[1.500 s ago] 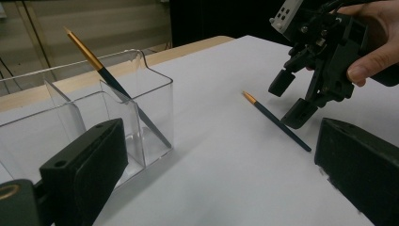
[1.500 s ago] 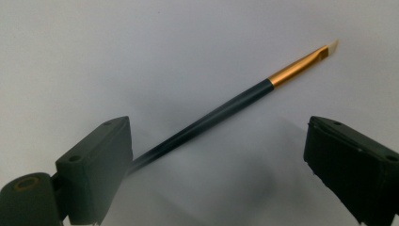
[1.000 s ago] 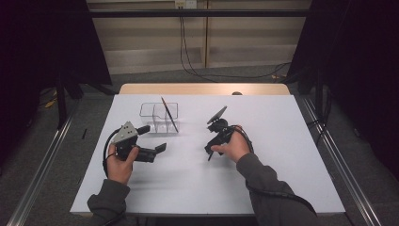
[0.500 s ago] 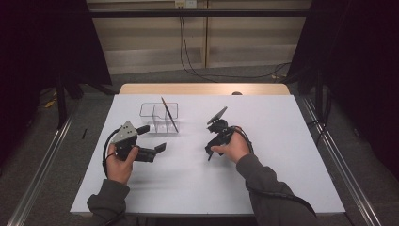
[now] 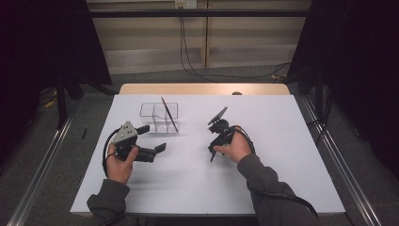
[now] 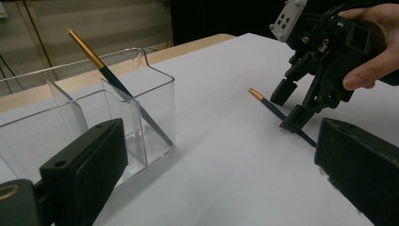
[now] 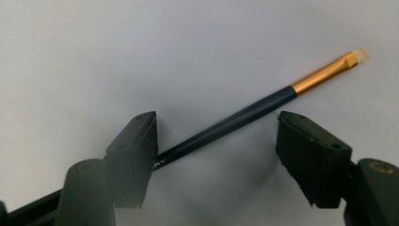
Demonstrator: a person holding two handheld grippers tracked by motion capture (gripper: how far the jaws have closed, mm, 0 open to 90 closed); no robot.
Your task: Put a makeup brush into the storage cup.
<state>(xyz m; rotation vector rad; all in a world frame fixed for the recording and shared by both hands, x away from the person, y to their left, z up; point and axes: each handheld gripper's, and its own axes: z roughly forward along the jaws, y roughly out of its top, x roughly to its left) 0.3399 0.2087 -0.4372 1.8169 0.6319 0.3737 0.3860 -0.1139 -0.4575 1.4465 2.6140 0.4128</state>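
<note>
While wide, right claw (image 7: 216, 155) astride brush (image 7: 244, 116)

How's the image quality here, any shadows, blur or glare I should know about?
High view: dark surroundings, evenly lit white table. Left gripper view: near jaws soft, glare on the clear organizer. Right gripper view: brush sharp, soft shadow beneath, jaws blurred.
</note>
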